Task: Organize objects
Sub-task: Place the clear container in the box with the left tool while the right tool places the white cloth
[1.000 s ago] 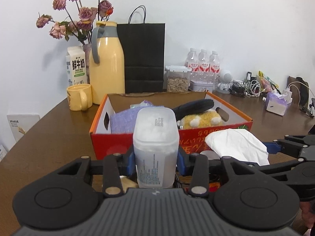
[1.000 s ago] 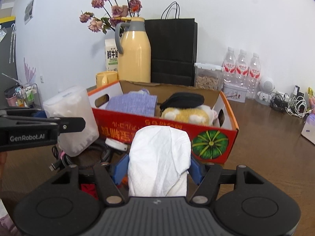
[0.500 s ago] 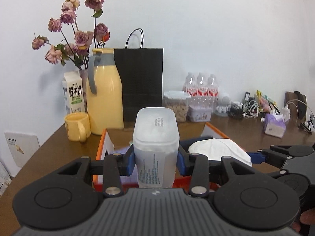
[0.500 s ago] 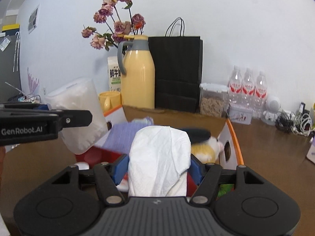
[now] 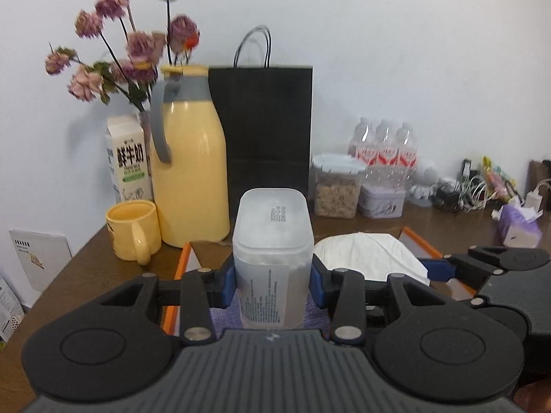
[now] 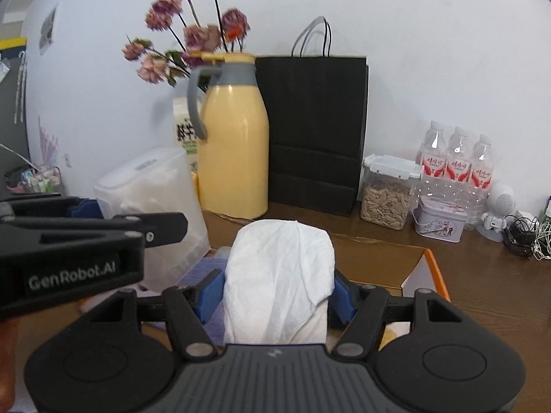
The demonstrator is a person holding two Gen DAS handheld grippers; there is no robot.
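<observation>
My left gripper is shut on an upright frosted plastic container with white filling. It hangs over the left part of the orange cardboard box. In the right wrist view the same container and the left gripper's fingers show at the left. My right gripper holds a white cloth bundle between its blue pads, and its jaws are opening. It hovers over the box, whose inside is mostly hidden. A purple cloth lies in the box below.
Behind the box stand a yellow jug, a yellow mug, a milk carton, dried flowers and a black paper bag. A seed jar, water bottles, a tin and tangled cables fill the back right.
Both grippers rose and moved forward over the box with their loads, so the box sank low in both views. The right jaws stand slightly wider.
</observation>
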